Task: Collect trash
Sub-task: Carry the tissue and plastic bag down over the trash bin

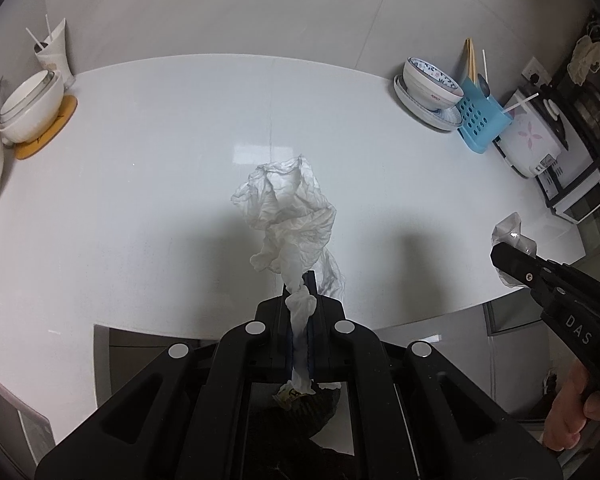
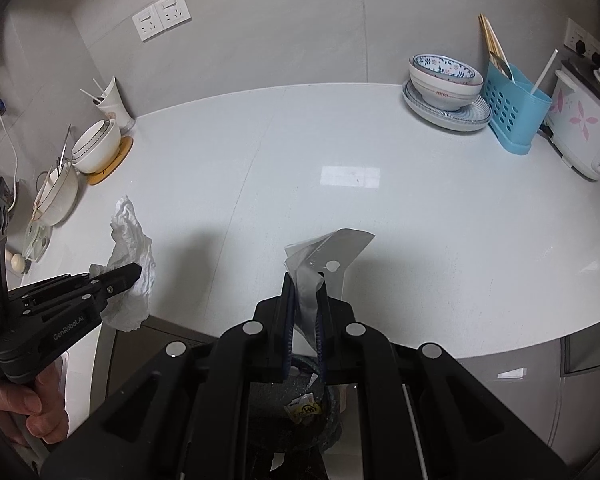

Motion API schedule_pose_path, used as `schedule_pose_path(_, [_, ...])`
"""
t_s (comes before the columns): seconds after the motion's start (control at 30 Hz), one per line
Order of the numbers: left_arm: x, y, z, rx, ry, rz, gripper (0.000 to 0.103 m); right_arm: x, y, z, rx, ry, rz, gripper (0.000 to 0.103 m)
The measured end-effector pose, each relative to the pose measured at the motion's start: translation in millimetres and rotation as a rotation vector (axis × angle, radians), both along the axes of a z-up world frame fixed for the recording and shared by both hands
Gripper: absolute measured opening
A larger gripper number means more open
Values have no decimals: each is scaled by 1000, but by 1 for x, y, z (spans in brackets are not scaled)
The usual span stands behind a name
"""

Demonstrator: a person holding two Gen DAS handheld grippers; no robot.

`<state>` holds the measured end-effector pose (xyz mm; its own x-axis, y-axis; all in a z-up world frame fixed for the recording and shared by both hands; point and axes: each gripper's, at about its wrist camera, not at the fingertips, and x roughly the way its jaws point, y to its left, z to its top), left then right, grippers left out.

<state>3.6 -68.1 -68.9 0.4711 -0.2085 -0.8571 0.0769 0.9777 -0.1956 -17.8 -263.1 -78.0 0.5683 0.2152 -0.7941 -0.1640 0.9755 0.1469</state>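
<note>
Black bin (image 2: 300, 412) below the worktop (image 1: 140, 200) edge already holds a yellow-printed scrap, and it sits nearest me. Above the bin, my left gripper (image 1: 300, 304) is pinching a crumpled white tissue (image 1: 288, 208); beside it, my right gripper (image 2: 306, 304) is clamped on a clear plastic wrapper (image 2: 332, 252). Beyond the bin the worktop centre looks bare of litter, so I judge only dropping both pieces remains.
</note>
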Motion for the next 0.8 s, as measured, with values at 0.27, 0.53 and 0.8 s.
schedule_pose_path(0.27, [-28,5,-13,-5,22,11,3,-20,2,-20,12,31,35,8])
schedule_pose_path(0.53, [-56,13,-32,-3,57,19,3,-41,6,-43,10,64,78,8])
schedule_pose_path(0.8, [-83,14,-65,11,100,14,3,-69,24,-74,6,108,151,8])
